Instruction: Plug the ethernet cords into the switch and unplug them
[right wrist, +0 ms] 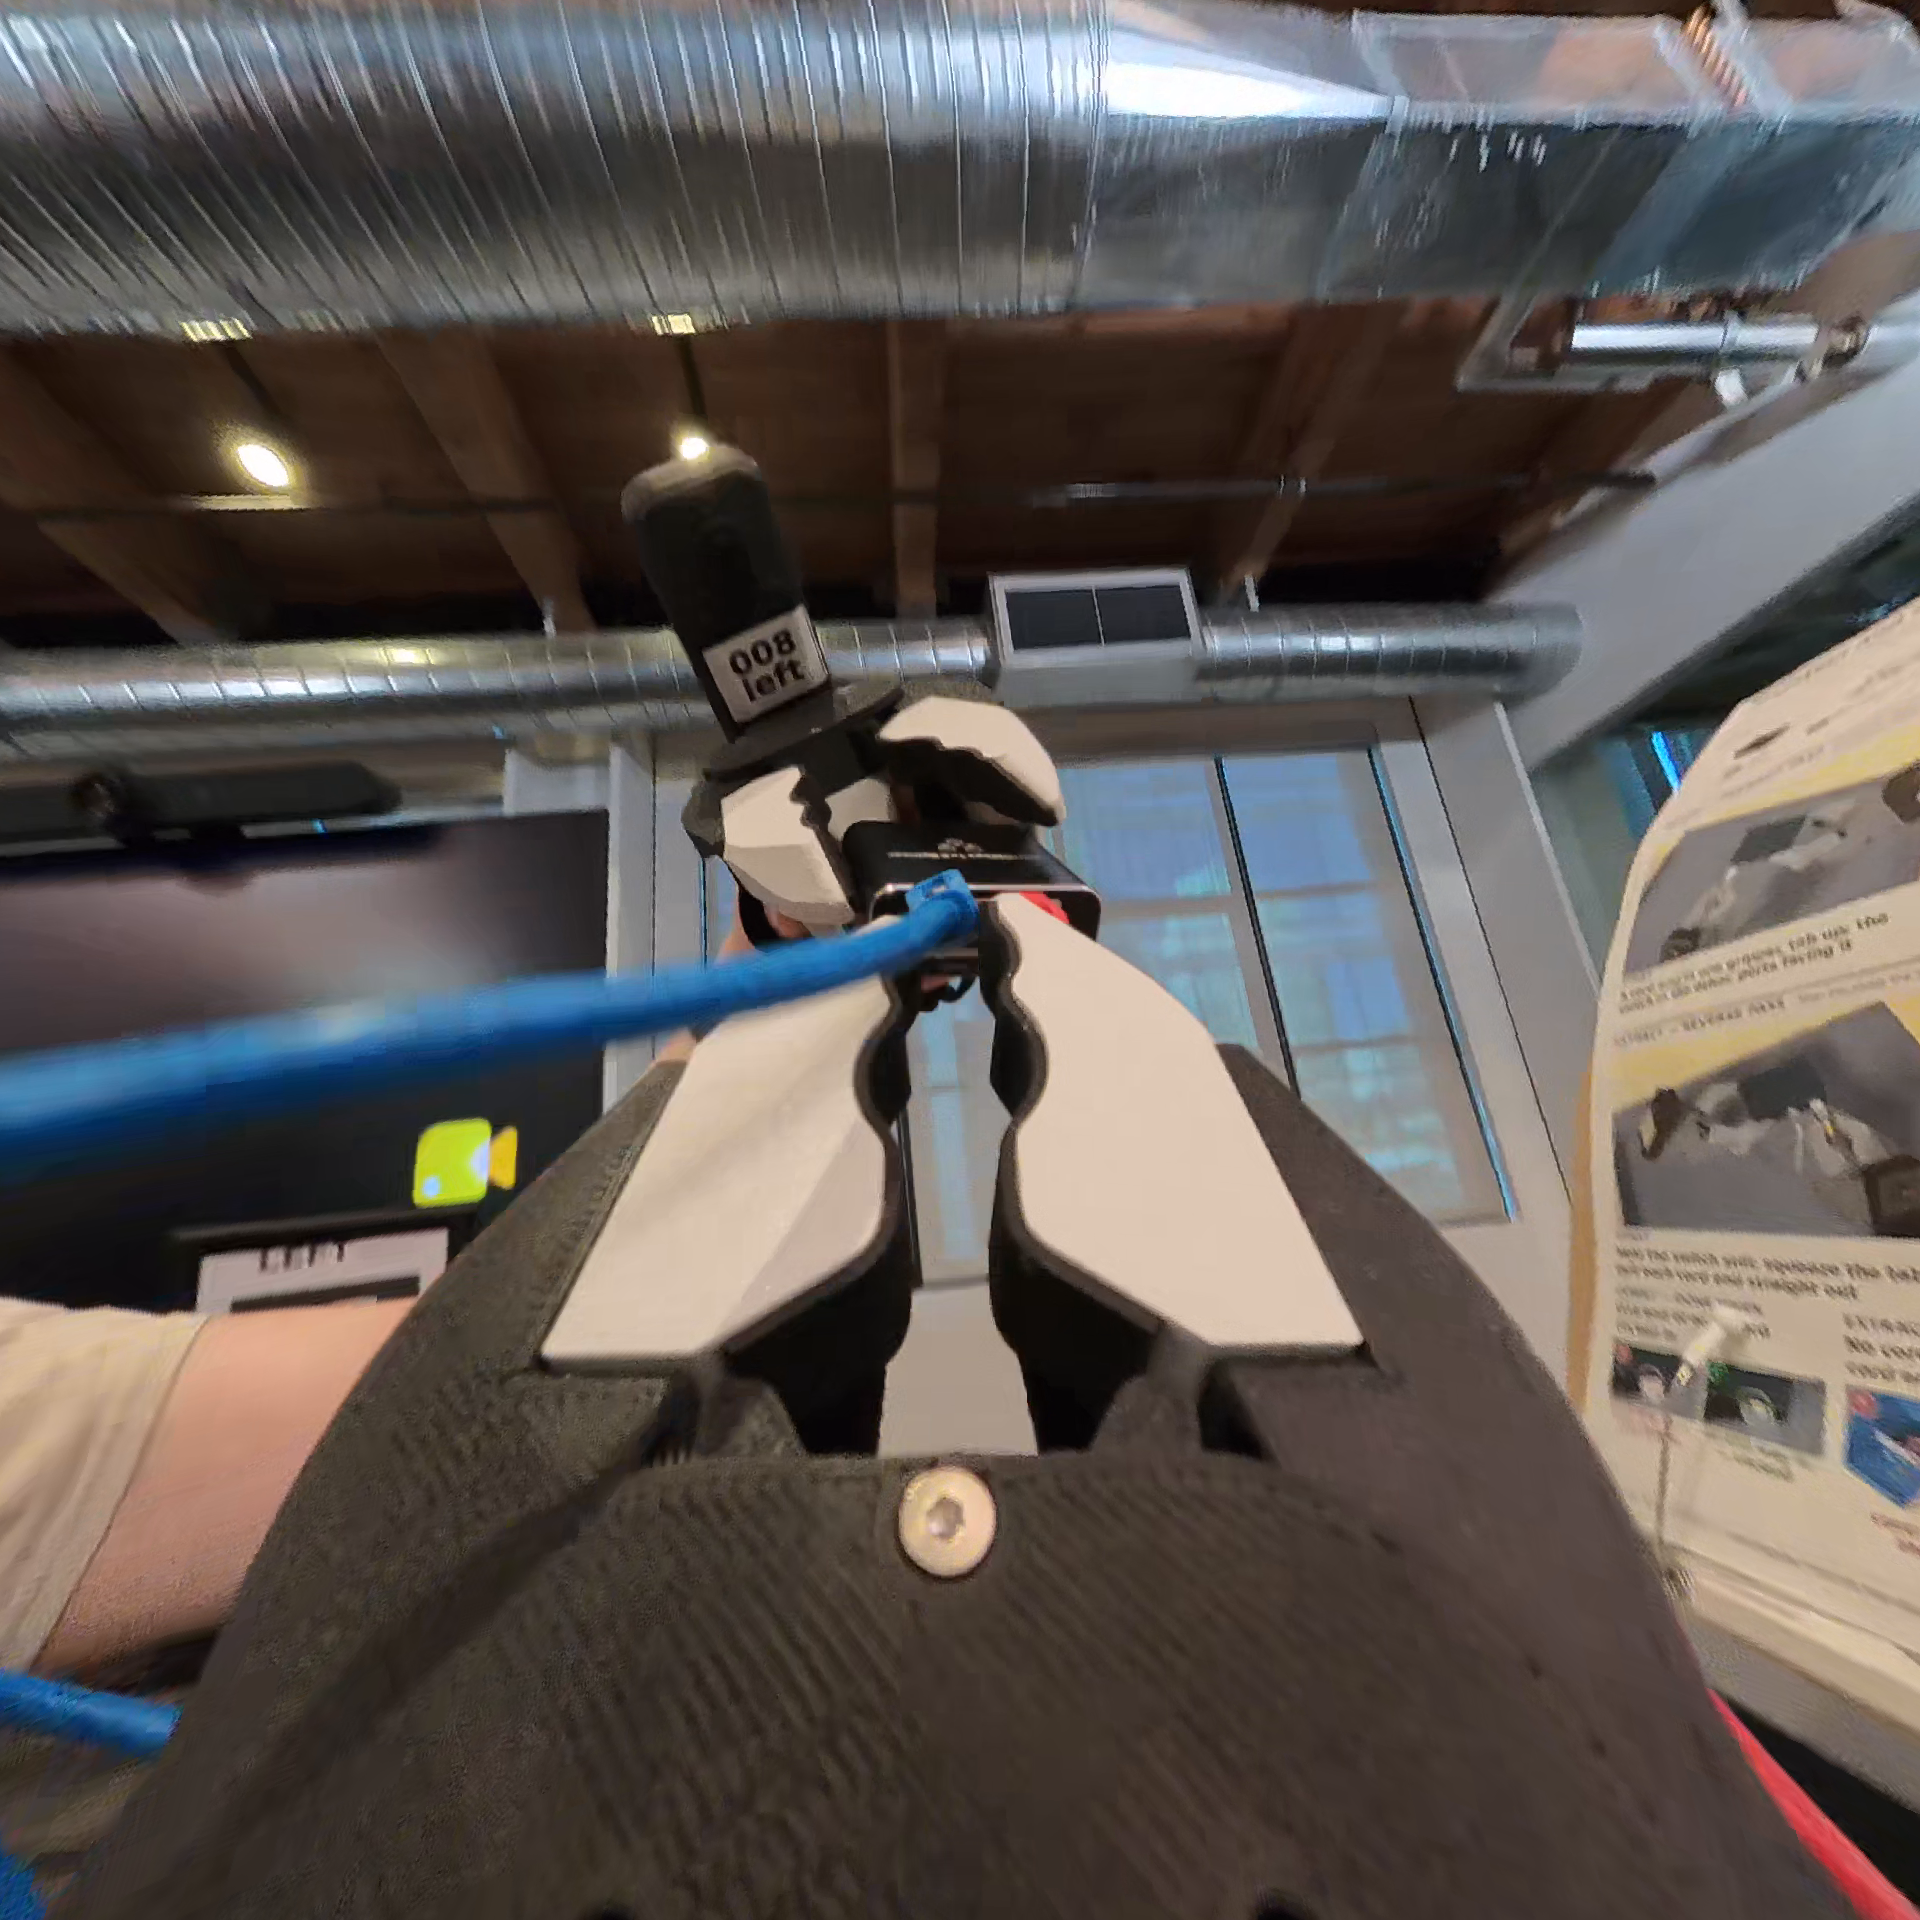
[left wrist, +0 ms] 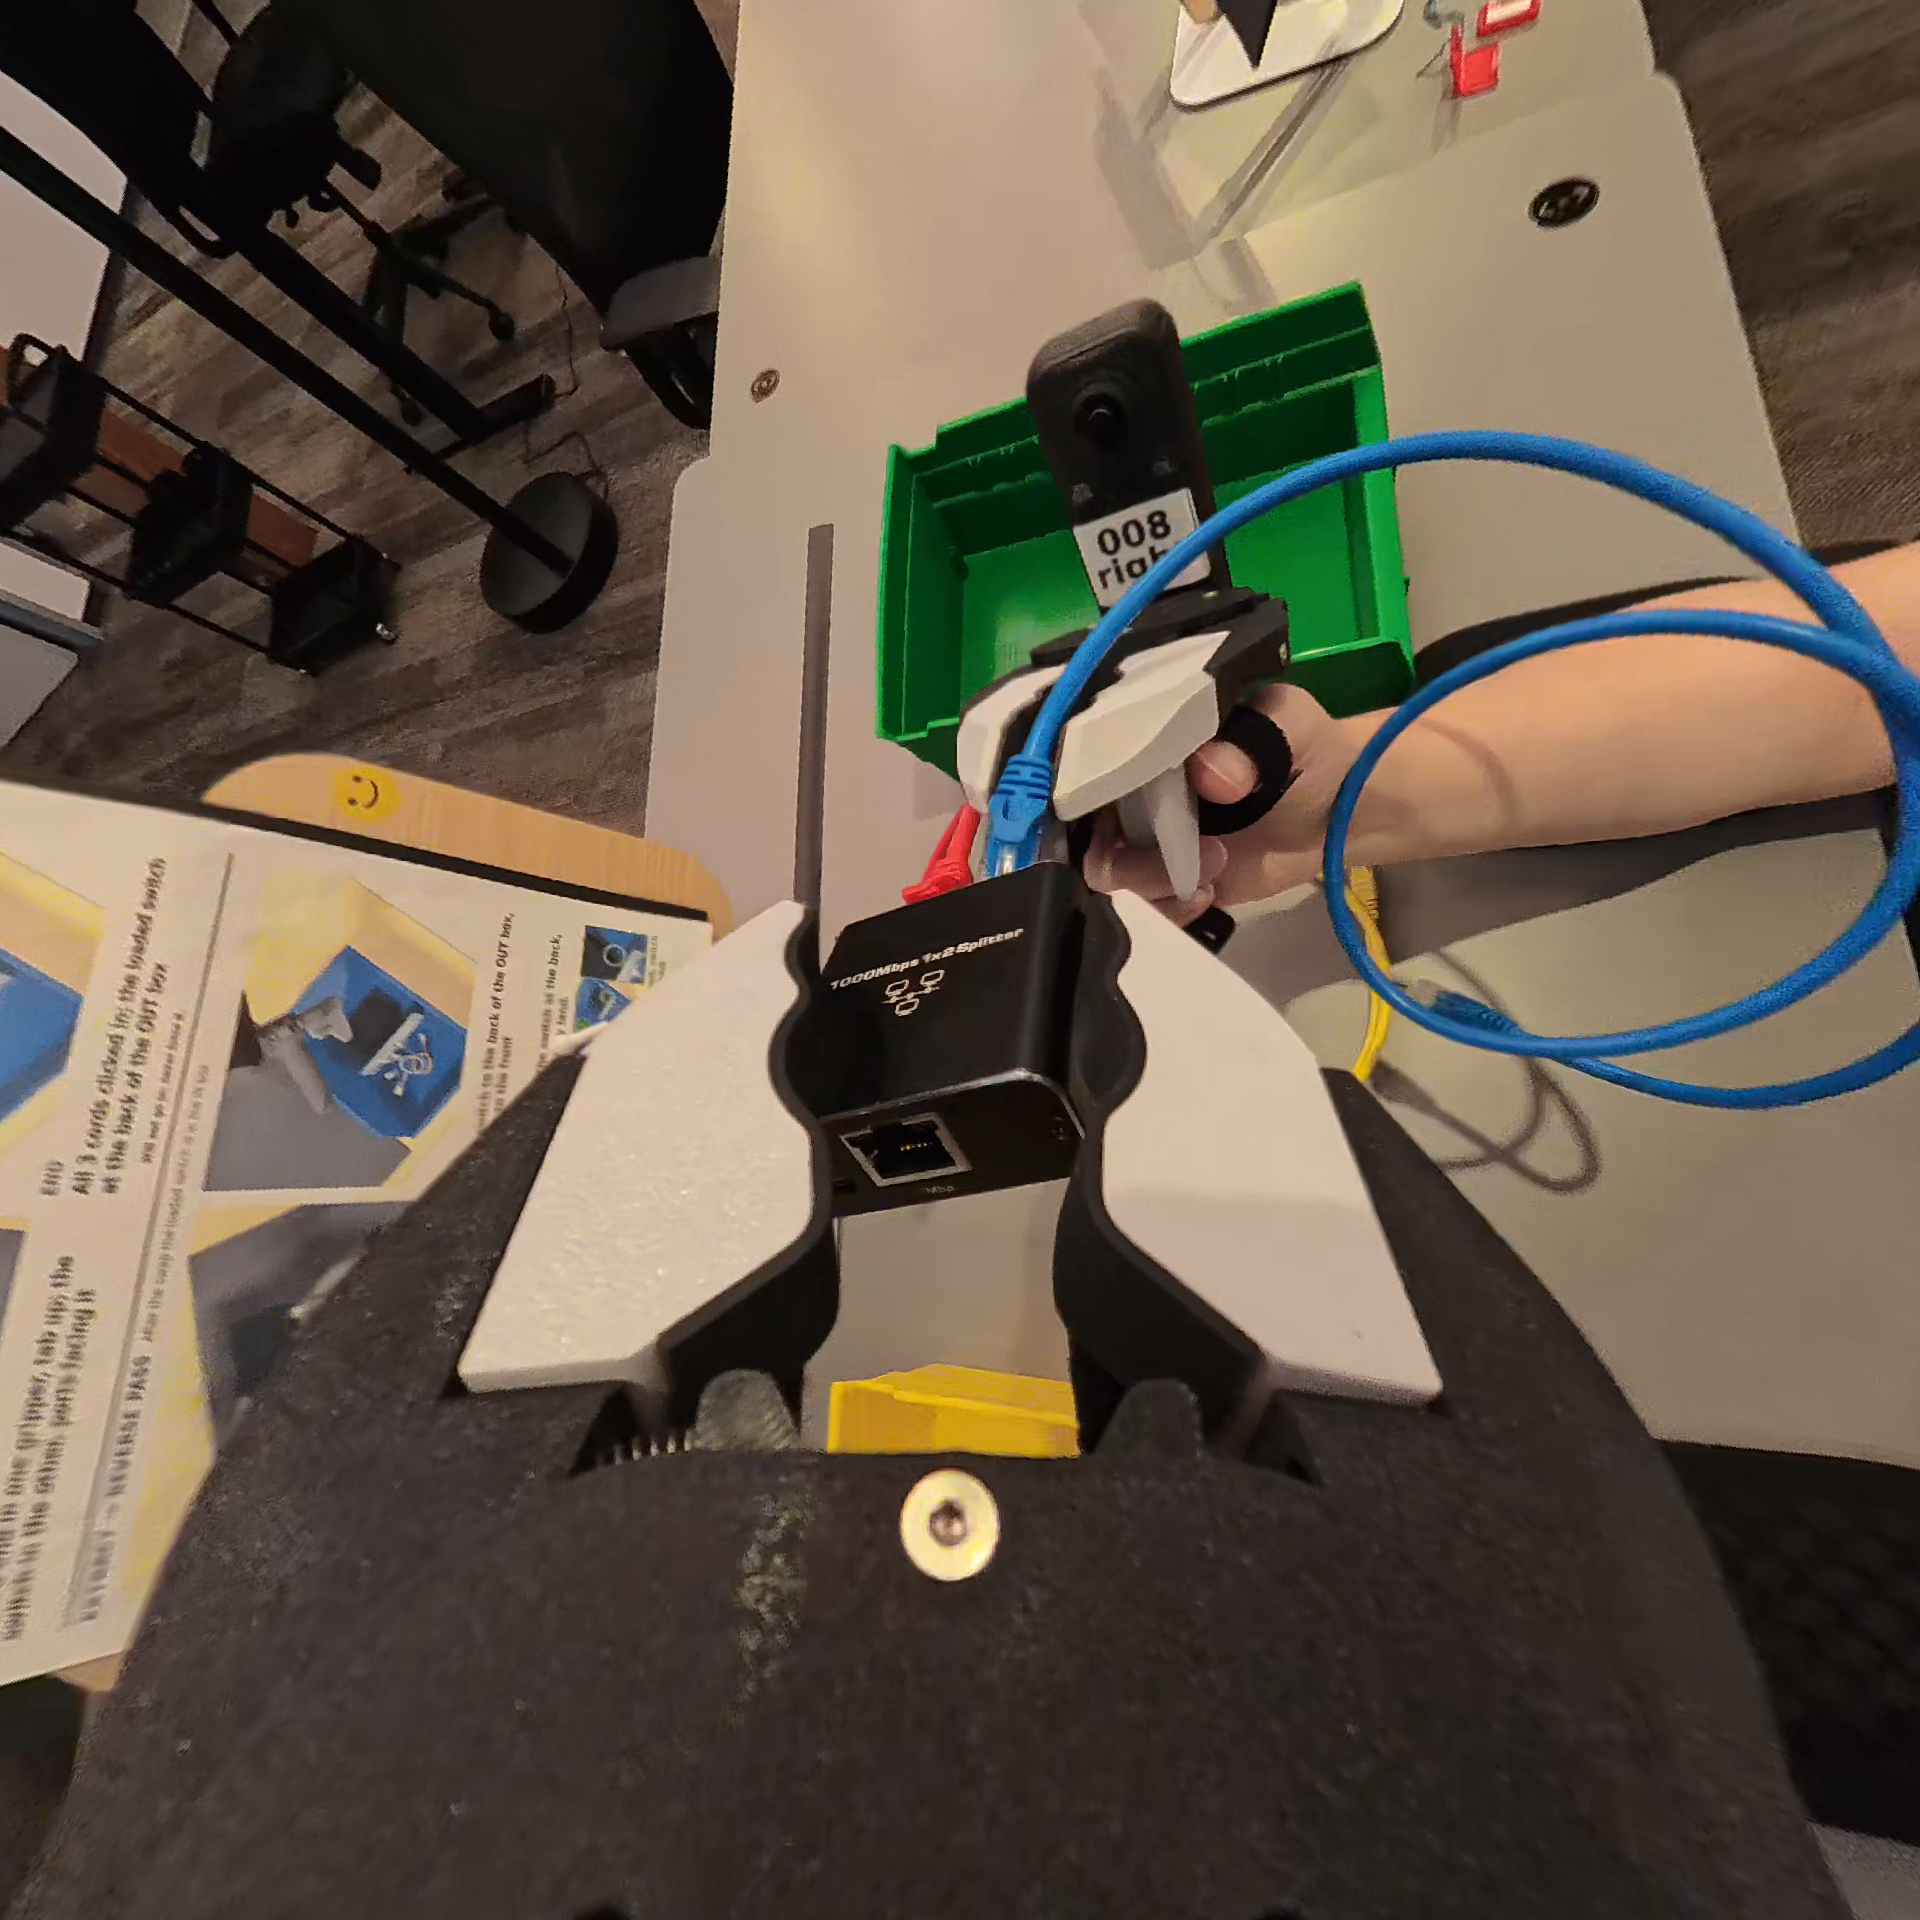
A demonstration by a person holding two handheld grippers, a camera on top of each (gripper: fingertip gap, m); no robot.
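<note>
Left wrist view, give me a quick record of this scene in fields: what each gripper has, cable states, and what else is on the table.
left gripper: clamped on the black switch, both pads on its sides
right gripper: shut on the blue cord's plug at the switch's far end
red plug: at the far end beside the blue one
near port: empty
yellow cord: lying loose on the table
green bin: behind the grippers, looks empty

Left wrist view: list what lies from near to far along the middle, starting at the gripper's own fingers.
Left gripper's fingers → black switch clamped between them → blue plug at its far end → right gripper → green bin → grey table.
</note>
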